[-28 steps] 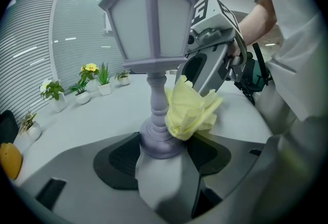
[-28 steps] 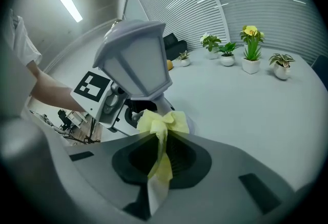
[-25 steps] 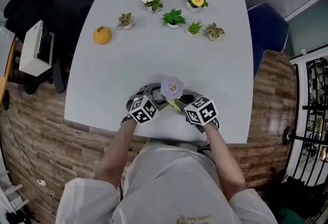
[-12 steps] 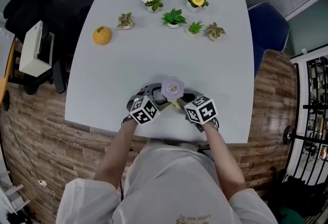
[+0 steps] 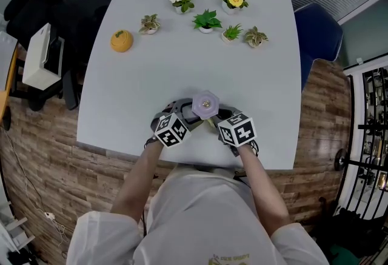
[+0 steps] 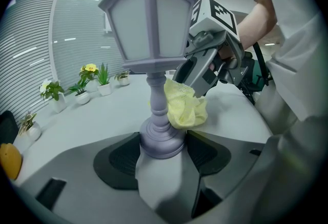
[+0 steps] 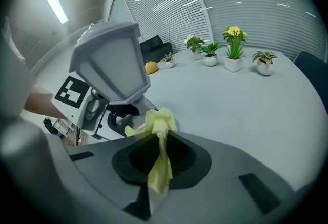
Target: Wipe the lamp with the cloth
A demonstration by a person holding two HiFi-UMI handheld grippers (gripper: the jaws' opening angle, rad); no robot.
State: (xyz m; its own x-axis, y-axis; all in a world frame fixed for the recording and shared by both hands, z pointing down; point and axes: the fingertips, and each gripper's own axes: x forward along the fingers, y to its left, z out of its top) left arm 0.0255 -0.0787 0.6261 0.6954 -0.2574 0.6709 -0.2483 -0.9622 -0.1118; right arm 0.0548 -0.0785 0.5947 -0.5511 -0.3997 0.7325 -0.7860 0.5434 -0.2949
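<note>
Lamp [image 5: 205, 103] is at the 6 o'clock edge of the table [image 5: 182, 57], right in front of the person. Left gripper [image 6: 161, 152] has both jaws clamped on the lamp's round base, and the lamp is upright. Right gripper [image 7: 158, 166] is pinched shut on the yellow cloth [image 6: 184, 107], which bunches out past its jaws at about 3 o'clock of the lamp stem, under the shade. It looks like the cloth is touching the stem, though I can't quite tell from these angles. A row of small plants [image 5: 206, 20] sits up at 12 o'clock, with an orange thing [image 5: 121, 41] around 10 o'clock, well apart from the lamp.
</note>
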